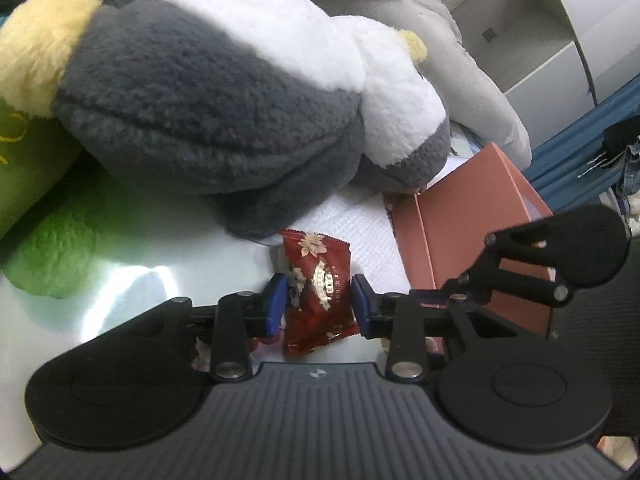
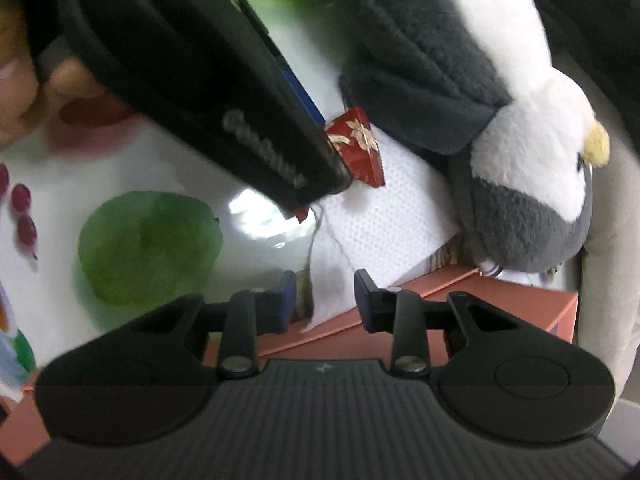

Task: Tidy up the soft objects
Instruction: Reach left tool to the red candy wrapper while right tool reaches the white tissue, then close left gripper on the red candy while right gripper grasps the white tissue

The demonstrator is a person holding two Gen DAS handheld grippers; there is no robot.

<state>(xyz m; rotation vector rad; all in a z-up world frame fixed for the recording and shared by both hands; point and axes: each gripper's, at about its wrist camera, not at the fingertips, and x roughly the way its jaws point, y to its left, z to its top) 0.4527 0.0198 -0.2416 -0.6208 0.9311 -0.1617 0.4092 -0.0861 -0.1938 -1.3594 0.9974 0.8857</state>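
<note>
A grey and white plush bird (image 1: pixel 224 80) with a yellow crest lies on the table; it also shows in the right wrist view (image 2: pixel 520 168). My left gripper (image 1: pixel 318 304) has its blue pads on either side of a red snack packet (image 1: pixel 316 292), touching it. The right wrist view shows the left gripper's finger (image 2: pixel 224 92) over the same packet (image 2: pixel 356 148). My right gripper (image 2: pixel 326 300) is open and empty above the edge of a pink box (image 2: pixel 500 300) and a white tissue (image 2: pixel 380 232).
A green plush (image 1: pixel 52 248) lies at the left. The pink box (image 1: pixel 472 240) stands to the right of the packet. A white open cardboard box (image 1: pixel 528 28) sits at the back right. A light grey cushion (image 1: pixel 480 92) lies behind the bird.
</note>
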